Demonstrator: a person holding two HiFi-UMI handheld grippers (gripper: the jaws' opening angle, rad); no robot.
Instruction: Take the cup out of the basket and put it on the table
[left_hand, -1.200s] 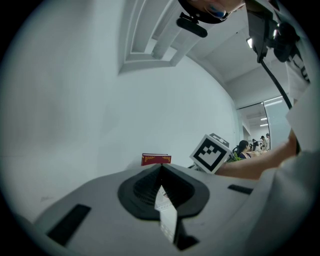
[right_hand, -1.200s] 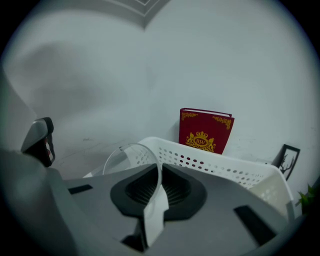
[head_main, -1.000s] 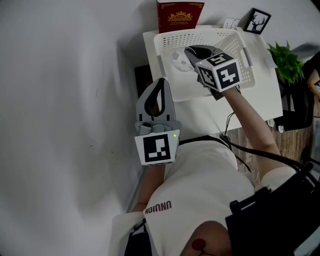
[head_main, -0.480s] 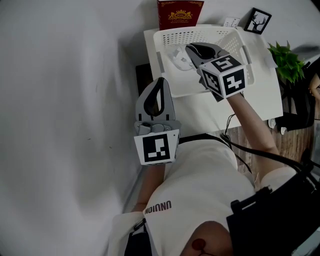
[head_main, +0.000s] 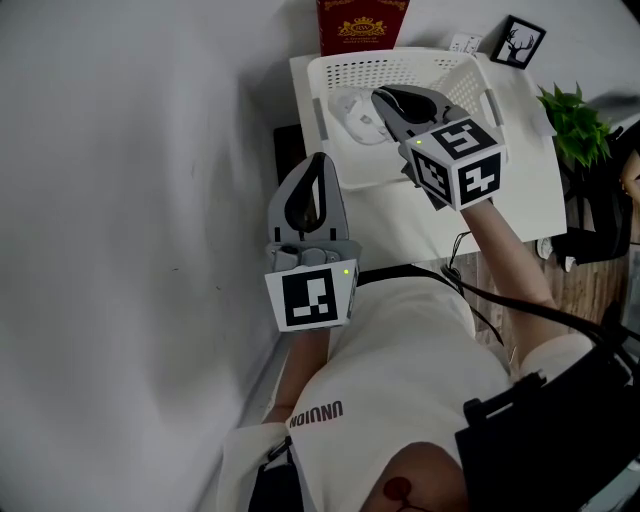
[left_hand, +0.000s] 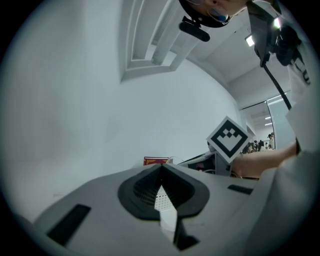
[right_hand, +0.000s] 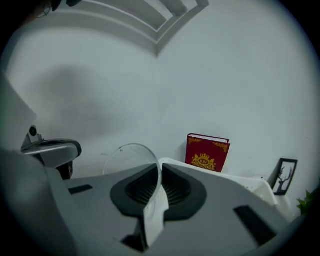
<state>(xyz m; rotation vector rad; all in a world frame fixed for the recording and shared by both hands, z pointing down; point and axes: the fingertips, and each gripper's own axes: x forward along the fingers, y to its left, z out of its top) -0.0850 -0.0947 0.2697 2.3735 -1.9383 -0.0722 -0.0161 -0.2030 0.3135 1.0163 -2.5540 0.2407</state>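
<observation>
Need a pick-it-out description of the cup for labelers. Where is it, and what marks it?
Find the white table against the wall, then the white basket on it, in front of the red book. The cup is over the basket's left side, pinched by its rim in the right gripper. It is the only see-through thing there; its neighbours are all opaque.

Seemingly clear cup (right_hand: 132, 162); white perforated basket (head_main: 390, 72); red book (right_hand: 206, 152), gold crest; white table (head_main: 400, 225).
</observation>
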